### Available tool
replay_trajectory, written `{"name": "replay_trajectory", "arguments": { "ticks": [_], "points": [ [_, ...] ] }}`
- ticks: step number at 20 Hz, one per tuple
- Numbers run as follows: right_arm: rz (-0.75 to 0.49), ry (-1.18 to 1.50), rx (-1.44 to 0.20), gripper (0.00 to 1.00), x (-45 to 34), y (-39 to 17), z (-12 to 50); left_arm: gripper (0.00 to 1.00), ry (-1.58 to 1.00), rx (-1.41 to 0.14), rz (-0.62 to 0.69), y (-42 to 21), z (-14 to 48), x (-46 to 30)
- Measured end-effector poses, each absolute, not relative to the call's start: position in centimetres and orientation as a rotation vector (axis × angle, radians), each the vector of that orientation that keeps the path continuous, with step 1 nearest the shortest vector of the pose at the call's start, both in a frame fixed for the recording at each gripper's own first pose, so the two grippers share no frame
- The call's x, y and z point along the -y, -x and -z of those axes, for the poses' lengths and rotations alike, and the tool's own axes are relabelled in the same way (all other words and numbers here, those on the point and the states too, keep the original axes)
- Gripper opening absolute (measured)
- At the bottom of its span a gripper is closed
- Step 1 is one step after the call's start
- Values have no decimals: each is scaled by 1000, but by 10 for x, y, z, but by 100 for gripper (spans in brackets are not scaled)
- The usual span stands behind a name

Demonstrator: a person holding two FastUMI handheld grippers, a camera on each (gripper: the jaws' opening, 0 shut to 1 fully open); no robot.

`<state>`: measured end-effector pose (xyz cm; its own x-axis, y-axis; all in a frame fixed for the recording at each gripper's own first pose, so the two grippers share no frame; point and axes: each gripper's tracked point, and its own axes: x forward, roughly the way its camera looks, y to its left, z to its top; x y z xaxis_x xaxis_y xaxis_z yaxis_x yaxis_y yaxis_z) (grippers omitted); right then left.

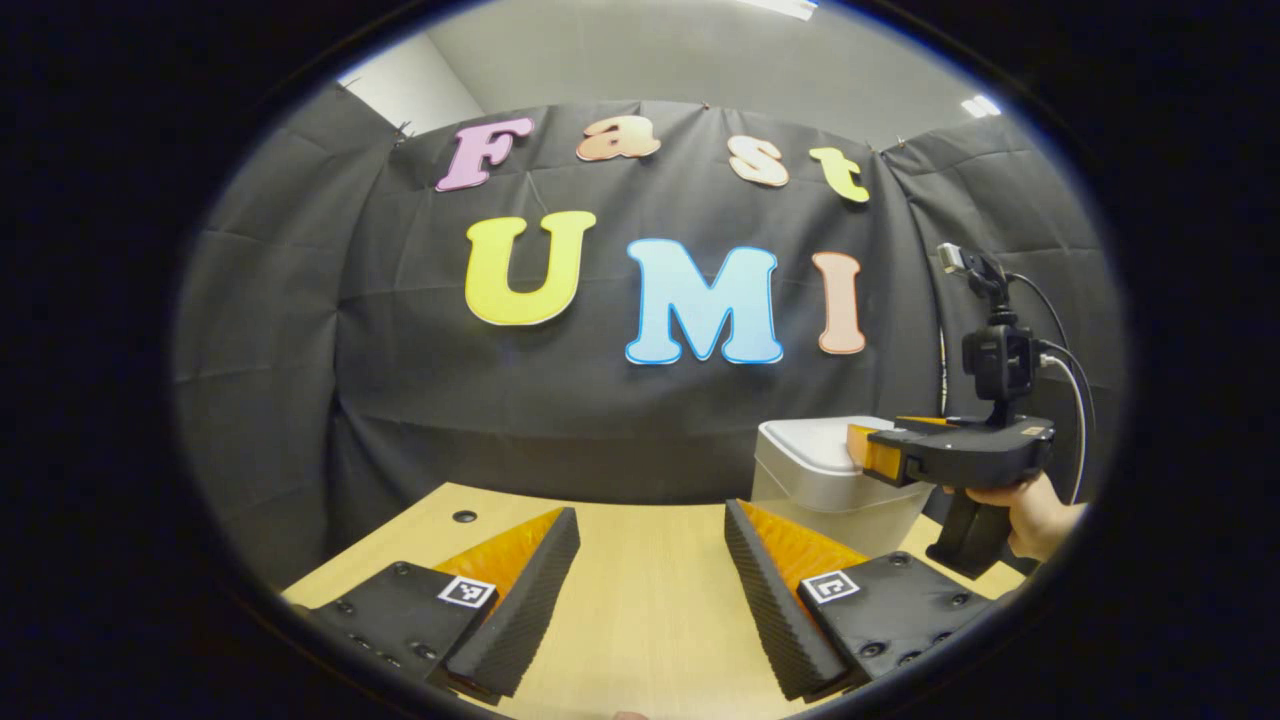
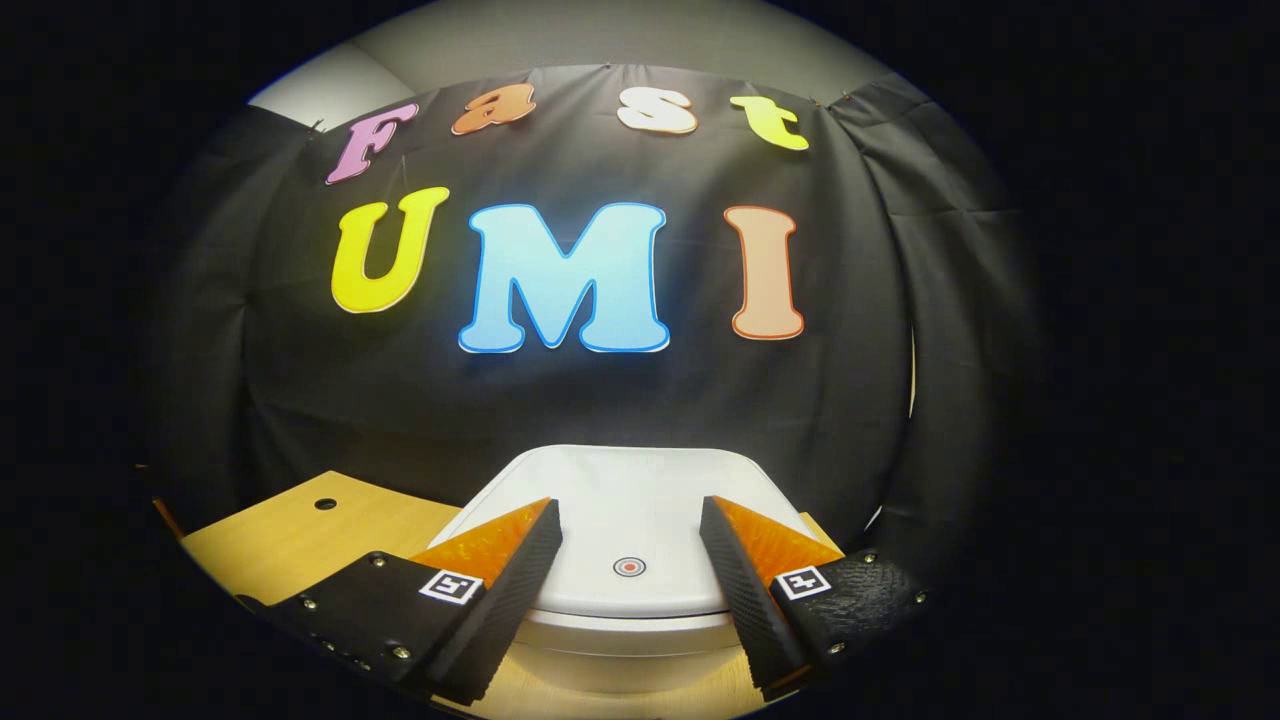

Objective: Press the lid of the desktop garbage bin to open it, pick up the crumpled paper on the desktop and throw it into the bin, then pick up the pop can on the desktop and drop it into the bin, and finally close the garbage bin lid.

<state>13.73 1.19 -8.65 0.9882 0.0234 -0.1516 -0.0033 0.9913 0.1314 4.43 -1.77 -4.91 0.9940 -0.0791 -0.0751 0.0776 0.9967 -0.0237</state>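
While lid closed, target-marked bin.

My right gripper view looks down close over the bin; my left views that bin from farther left.

Bin on table before booth wall, lid down, w/ right gripper just above lid; left gripper over table, to bin's left.
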Motion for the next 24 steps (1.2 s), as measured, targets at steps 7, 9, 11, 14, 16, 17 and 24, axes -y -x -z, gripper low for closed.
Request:
{"name": "replay_trajectory", "arguments": {
  "ticks": [7,9,11,14,16,17,24],
  "points": [
    [-13,-135,-147,92,-12,-136,90,100,29,-73,85,-46,48,23],
    [-11,-124,-160,92,-12,-137,90,100,34,-71,86,-46,48,24],
    [-15,-122,-164,92,-12,-136,91,100,36,-69,89,-46,47,25],
    [-24,-131,-153,93,-13,-137,93,100,40,-71,92,-46,49,26],
    [-29,-135,-159,94,-13,-136,96,100,44,-76,92,-47,50,27],
    [-28,-143,-148,94,-13,-136,98,100,44,-79,91,-48,50,26],
    [-13,-163,-85,94,-13,-136,95,96,34,-66,93,-41,44,27]
  ]
}}
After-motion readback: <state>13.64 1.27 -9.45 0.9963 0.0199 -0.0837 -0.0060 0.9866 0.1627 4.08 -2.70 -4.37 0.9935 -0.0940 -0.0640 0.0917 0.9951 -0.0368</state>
